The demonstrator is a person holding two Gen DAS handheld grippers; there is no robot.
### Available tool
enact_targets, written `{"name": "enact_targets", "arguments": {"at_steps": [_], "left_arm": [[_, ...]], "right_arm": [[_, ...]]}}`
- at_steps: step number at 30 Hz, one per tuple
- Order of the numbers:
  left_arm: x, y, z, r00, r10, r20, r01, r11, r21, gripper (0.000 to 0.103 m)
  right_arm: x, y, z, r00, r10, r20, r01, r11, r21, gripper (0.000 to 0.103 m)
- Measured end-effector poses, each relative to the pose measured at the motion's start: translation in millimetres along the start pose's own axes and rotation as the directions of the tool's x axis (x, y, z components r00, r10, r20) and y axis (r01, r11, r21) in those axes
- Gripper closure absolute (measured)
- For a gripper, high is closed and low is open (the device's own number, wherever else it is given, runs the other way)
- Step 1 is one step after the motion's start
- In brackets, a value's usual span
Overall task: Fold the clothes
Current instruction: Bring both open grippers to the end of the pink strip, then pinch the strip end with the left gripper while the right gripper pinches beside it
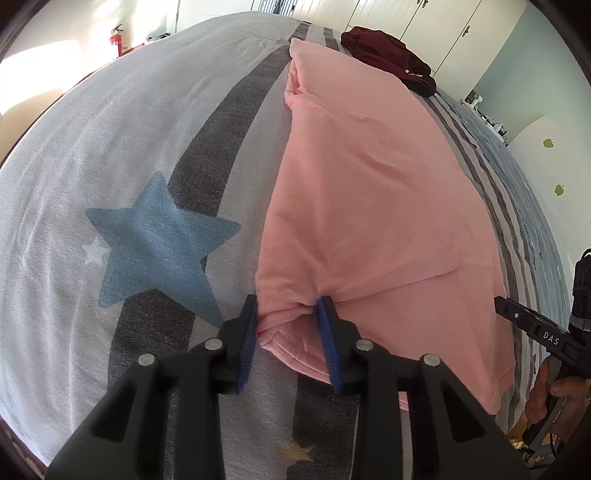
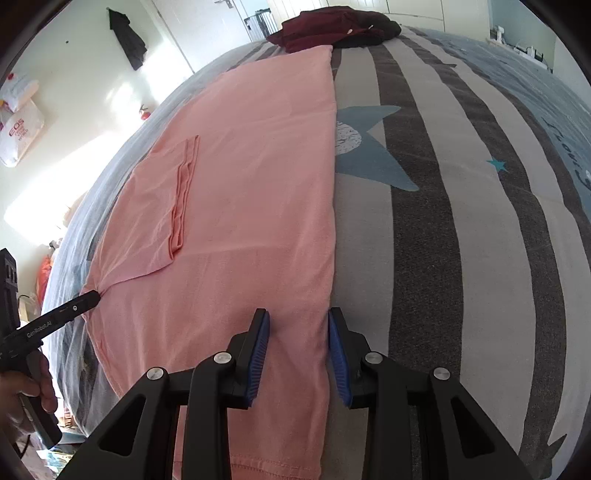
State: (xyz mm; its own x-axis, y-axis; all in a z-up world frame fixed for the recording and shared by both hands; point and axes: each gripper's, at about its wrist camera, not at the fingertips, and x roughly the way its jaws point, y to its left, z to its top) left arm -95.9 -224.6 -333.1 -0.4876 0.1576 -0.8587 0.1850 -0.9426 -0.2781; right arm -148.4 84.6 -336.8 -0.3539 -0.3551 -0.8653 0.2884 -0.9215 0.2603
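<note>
The striped bed cover [image 2: 461, 221] lay bare and open beside the pink shirt [image 2: 240, 184] on both its long sides, so a gripper could pass there freely, while only the dark red pile of clothes [image 2: 332, 27] at the far end stood in the way.

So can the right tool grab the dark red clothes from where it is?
Probably not. The dark red clothes lie at the bed's far end, beyond the pink shirt; the right tool is at the shirt's near edge.
</note>
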Motion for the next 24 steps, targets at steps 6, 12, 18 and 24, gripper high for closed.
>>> {"name": "enact_targets", "arguments": {"at_steps": [6, 12, 18, 24], "left_arm": [[4, -6, 5, 1.0, -0.014, -0.018, 0.014, 1.0, 0.013, 0.093], [-23, -9, 9, 0.999, -0.053, 0.014, 0.052, 0.998, 0.026, 0.095], [-74, -23, 0, 0.996, -0.081, 0.024, 0.08, 0.995, 0.057, 0.096], [-121, -8, -80, 0.985, -0.053, -0.163, 0.057, 0.998, 0.022, 0.096]], "right_arm": [[1, 7, 3, 1.0, -0.004, -0.007, 0.003, 0.999, -0.033, 0.093], [-18, 7, 3, 1.0, -0.001, 0.01, 0.002, 1.0, -0.023, 0.099], [-63, 22, -2, 0.999, 0.034, 0.04, -0.032, 0.999, -0.034, 0.099], [-99, 36, -59, 0.99, 0.052, -0.135, -0.054, 0.998, -0.017, 0.099]]}}
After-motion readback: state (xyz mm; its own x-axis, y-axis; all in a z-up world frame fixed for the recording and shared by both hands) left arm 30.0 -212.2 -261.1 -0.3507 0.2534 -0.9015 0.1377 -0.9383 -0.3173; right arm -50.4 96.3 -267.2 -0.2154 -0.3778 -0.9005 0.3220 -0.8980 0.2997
